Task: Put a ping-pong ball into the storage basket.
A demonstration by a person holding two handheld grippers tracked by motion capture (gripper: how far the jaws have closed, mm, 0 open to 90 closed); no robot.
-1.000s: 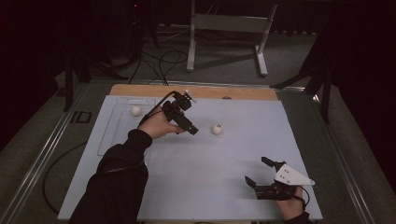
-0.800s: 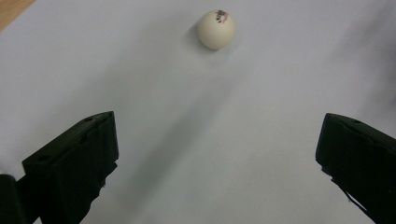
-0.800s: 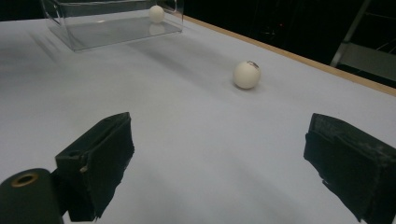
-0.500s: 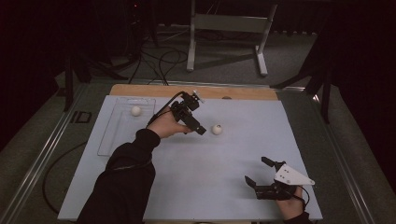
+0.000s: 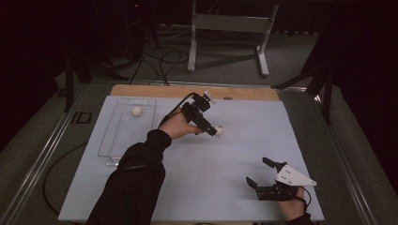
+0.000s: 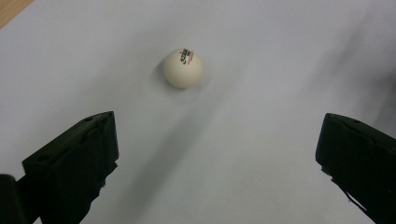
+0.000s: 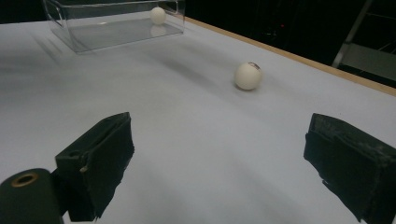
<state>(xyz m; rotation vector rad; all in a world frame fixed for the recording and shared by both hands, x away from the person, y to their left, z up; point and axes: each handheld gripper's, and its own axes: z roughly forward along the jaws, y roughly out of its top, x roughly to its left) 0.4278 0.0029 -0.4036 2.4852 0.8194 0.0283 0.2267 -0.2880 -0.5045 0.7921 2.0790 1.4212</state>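
Near the middle of the pale blue table sheet (image 5: 197,187), a little toward its far edge, lies a white table-tennis ball (image 5: 218,131) with a small printed mark on top. The left gripper (image 5: 213,130) hangs just beside the ball, at its 9 o'clock in the high view, with its jaws spread wide. In the left gripper view the ball (image 6: 183,68) sits ahead of the jaws, toward 11 o'clock, and touches neither jaw. Open sheet surrounds the ball on all sides; nothing lies between it and the jaws.

At 9 o'clock from the ball, well apart, stands a clear plastic tray (image 5: 109,145) near the left edge of the sheet. A second white ball (image 5: 136,111) rests in the tray's far end. The bare wooden strip of the table (image 5: 253,93) runs along the far edge, near the ball at 12 o'clock.

At 5 o'clock, well apart and near the near edge, the right gripper (image 5: 260,173) is held low with its jaws also spread and nothing between them. A wide free area of sheet separates it from the ball.
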